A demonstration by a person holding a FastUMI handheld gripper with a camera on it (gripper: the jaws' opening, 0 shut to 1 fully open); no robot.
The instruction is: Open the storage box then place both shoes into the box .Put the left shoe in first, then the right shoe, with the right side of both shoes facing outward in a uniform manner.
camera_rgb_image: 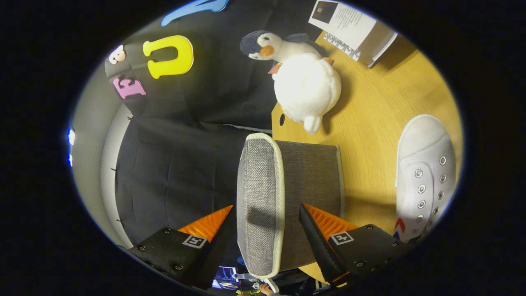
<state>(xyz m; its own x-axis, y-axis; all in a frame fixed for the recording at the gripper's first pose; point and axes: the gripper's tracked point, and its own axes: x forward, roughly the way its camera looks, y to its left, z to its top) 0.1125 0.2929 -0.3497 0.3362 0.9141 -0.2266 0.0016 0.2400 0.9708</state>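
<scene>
The grey fabric storage box (312, 181) sits at the edge of the wooden table (370, 123). Its white-piped lid (259, 197) lies between my fingers. My gripper (266, 207) is open and straddles the lid. One fingertip (224, 213) is close beside the lid's outer face. The other fingertip (306, 213) stands in front of the box's side, with a gap to the lid. A white lace-up shoe (425, 172) lies on the table beyond the box, well off to the side of my fingers.
A plush penguin (306, 82) sits on the table beyond the box, near the table's edge. A white booklet (353, 28) lies farther back. Black cloth hangs past the table's edge. A person's hand (266, 289) shows just under the lid.
</scene>
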